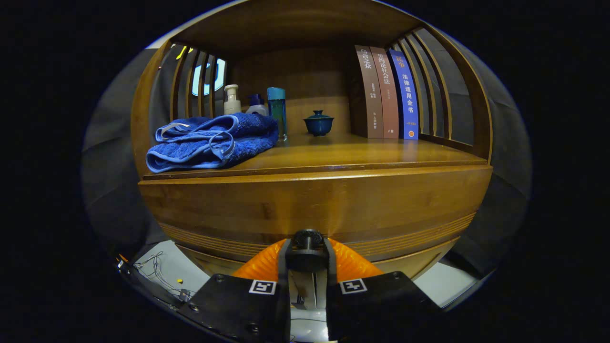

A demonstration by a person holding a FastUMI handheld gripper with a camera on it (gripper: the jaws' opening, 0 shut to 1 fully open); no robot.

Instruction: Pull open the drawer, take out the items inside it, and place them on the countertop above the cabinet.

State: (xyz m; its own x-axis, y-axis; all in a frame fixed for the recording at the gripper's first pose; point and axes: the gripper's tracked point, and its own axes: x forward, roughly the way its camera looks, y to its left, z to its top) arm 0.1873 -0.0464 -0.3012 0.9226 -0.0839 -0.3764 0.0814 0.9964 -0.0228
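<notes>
The wooden drawer front (314, 205) of the cabinet fills the space just ahead of me. Its dark round knob (307, 239) sits between my two fingers, and my gripper (307, 250) is shut on it, one finger pressing each side. The inside of the drawer is hidden behind the front panel. Above it runs the wooden countertop (371, 152). A folded blue towel (212, 140) lies on the countertop's left end.
At the back of the countertop stand a cream pump bottle (232, 99), a small blue-capped bottle (256, 105), a teal tumbler (277, 112) and a dark blue lidded cup (318, 123). Three books (388, 93) stand at the right. Slatted wooden sides and a shelf overhead enclose the countertop.
</notes>
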